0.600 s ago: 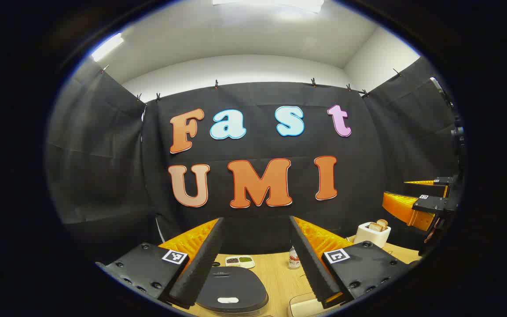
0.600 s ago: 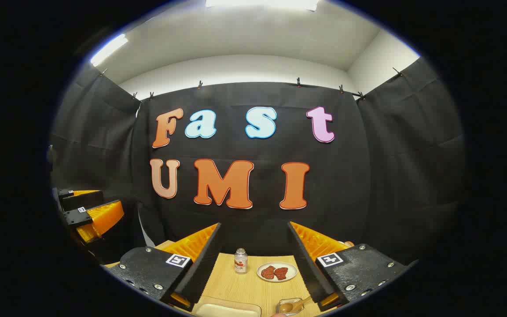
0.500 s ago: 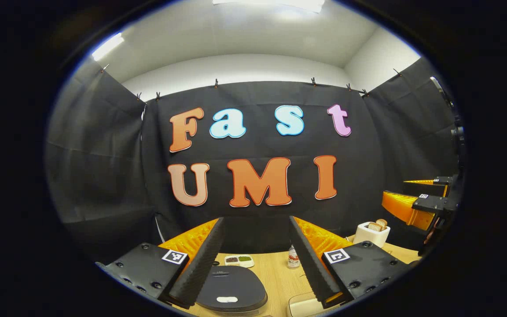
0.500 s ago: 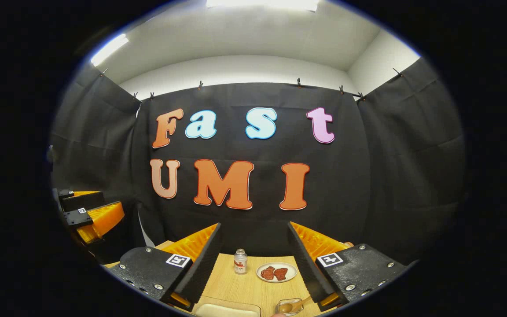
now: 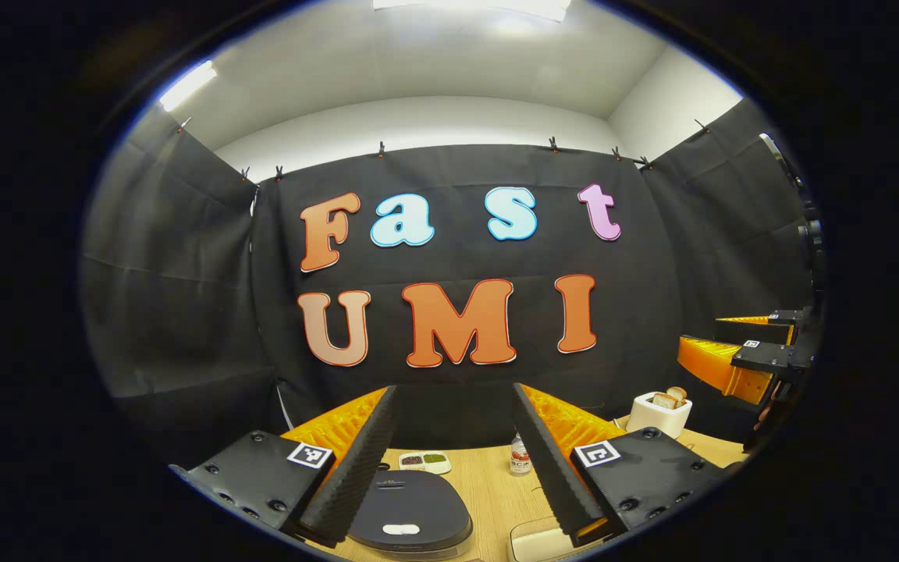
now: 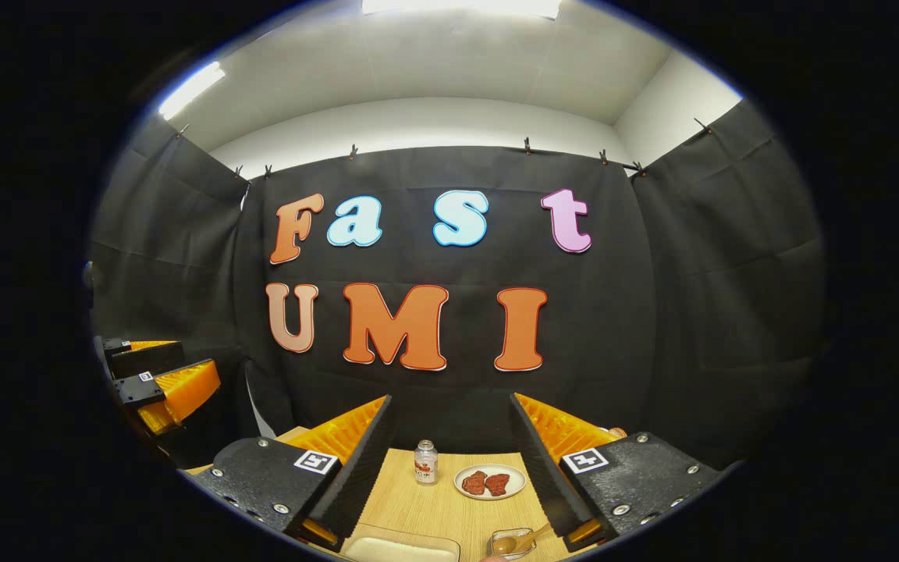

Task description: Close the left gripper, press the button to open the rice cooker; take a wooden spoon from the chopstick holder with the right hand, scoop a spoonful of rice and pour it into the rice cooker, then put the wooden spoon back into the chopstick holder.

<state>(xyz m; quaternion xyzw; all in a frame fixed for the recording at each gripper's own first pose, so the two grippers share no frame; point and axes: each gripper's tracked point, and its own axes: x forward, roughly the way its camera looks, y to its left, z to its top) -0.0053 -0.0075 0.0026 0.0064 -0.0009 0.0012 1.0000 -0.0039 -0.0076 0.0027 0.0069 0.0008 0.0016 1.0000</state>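
Left gripper (image 5: 453, 460): jaws spread wide, holding nothing, above the closed rice cooker (image 5: 409, 513) on the worktop (image 5: 496, 492). Right gripper (image 6: 449, 460): jaws spread wide, holding nothing. The wooden spoon (image 6: 518, 540) rests in the chopstick holder (image 6: 510, 542) at its lower right, beside the rice container (image 6: 399, 549).

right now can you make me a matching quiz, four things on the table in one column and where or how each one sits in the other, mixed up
Things:
1. rice cooker
2. wooden spoon
3. toaster
4. round plate

Descriptions:
A. holds two slices of bread
B. lid down, between the left gripper's open jaws
C. carries red-brown pieces, beside a small bottle
D. in a clear holder by the right gripper's right finger

Pairs: 1-B, 2-D, 3-A, 4-C
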